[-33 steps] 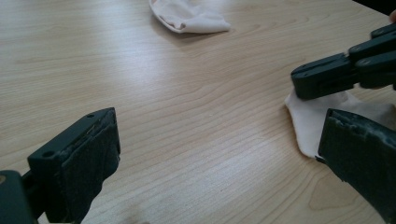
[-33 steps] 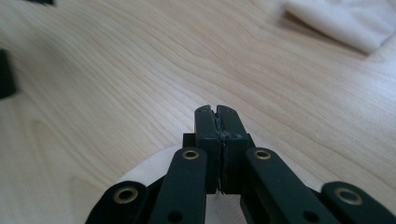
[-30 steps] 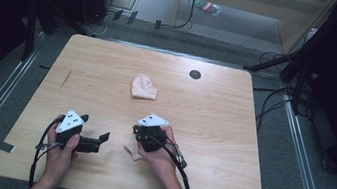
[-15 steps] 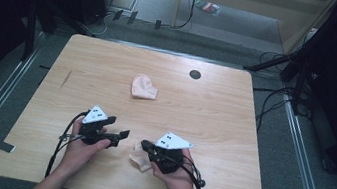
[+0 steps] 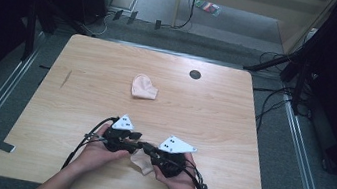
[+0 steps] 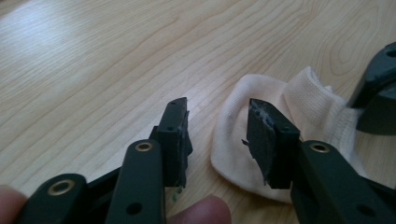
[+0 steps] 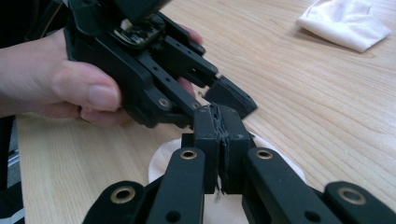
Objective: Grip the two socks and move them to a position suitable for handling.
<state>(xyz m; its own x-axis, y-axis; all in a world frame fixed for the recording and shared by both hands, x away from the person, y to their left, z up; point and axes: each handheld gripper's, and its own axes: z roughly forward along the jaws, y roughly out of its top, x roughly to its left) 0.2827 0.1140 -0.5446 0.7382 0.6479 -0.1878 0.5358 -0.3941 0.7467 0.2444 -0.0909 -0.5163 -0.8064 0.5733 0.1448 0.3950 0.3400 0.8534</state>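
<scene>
High view: both grippers sit close together near the front edge of the tabletop (image 5: 234,114), about midway along it. The left gripper (image 5: 141,145) has moved right since a second ago, when it lay nearer the front left corner, and it now points at the right gripper (image 5: 148,148), which has drawn back toward the front edge. Their tips nearly meet over a pale sock (image 5: 142,162) lying flat between the two hands. A second sock (image 5: 144,86) lies well apart toward the middle of the tabletop, where it was before (near a dark round hole toward the back edge).

Left gripper view: the left gripper (image 6: 217,128) has its jaws parted with a clear gap and nothing between them. The sock (image 6: 275,116) lies on the wood just beyond, the right-hand jaw over its edge. A dark part of the other gripper shows at the right border.

Right gripper view: the right gripper (image 7: 219,122) has its jaws pressed together; whether any cloth is pinched between them cannot be told. The sock (image 7: 161,161) lies beneath them. The left gripper (image 7: 219,93) (held in a hand) reaches in with jaws apart, and the second sock (image 7: 345,23) lies far off.
</scene>
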